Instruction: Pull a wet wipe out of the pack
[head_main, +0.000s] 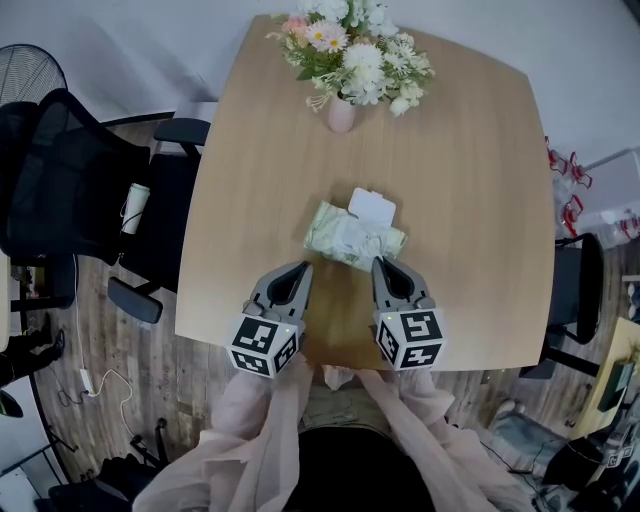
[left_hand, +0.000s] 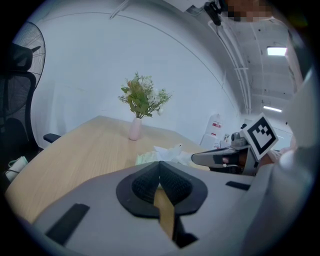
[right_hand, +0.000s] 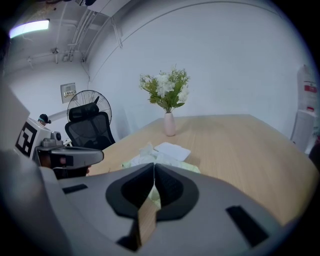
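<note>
Two grey plastic grippers, left gripper (head_main: 305, 266) and right gripper (head_main: 380, 262), each press their ribbed black pads together. Just beyond their tips, one soft, crinkled pale-green wet wipe pack (head_main: 338, 236) lies on the smooth wooden table (head_main: 470, 150) with its white lid (head_main: 372, 206) flipped open. Farther off stands one pink vase (head_main: 341, 114).

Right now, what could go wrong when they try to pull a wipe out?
The pack lies loose on the table, held by neither gripper, so it might lift with the wipe. Left gripper and right gripper have jaws shut and empty; pushing in could shove the pack away.
</note>
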